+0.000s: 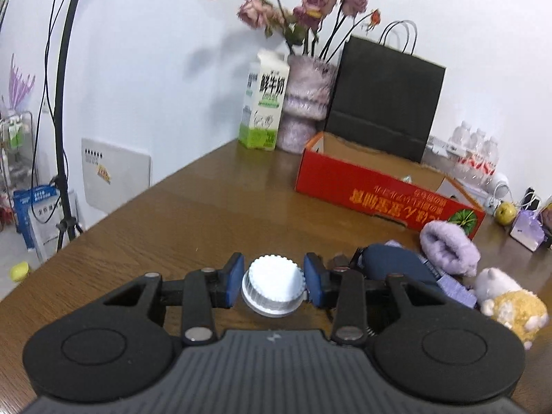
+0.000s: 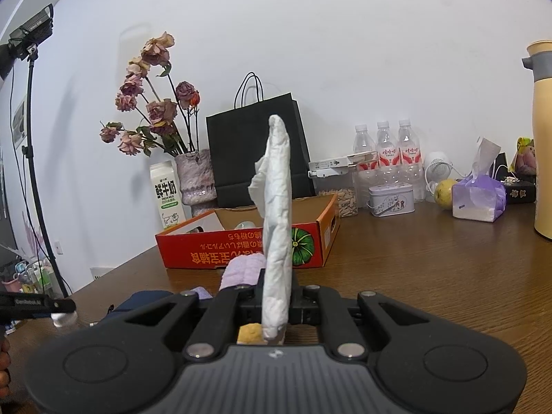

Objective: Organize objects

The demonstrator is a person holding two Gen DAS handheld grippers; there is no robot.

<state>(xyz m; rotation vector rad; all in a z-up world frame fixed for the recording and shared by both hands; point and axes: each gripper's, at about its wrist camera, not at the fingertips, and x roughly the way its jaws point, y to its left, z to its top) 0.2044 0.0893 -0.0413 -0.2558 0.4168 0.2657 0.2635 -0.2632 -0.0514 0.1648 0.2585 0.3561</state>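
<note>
My left gripper (image 1: 272, 276) is shut on a white ribbed cap (image 1: 272, 288) with a silvery rim, its blue pads (image 1: 235, 281) pressing on both sides. What lies under the cap is hidden. In the right wrist view that gripper (image 2: 63, 310) shows at the left edge. My right gripper (image 2: 276, 296) is shut on a crumpled white tissue (image 2: 277, 207) that stands upright. The open red cardboard box (image 1: 362, 186) (image 2: 241, 248) sits ahead on the wooden table (image 1: 172, 227). A purple towel (image 1: 448, 245), a navy item (image 1: 393, 262) and a plush toy (image 1: 510, 307) lie beside the left gripper.
A milk carton (image 1: 264, 103), a vase of dried roses (image 1: 303, 103) and a black paper bag (image 1: 386, 103) stand along the wall. Water bottles (image 2: 386, 151), a tin (image 2: 391, 200), an apple (image 2: 445, 191), a purple tissue pack (image 2: 479, 200) and a yellow flask (image 2: 543, 138) stand at the right.
</note>
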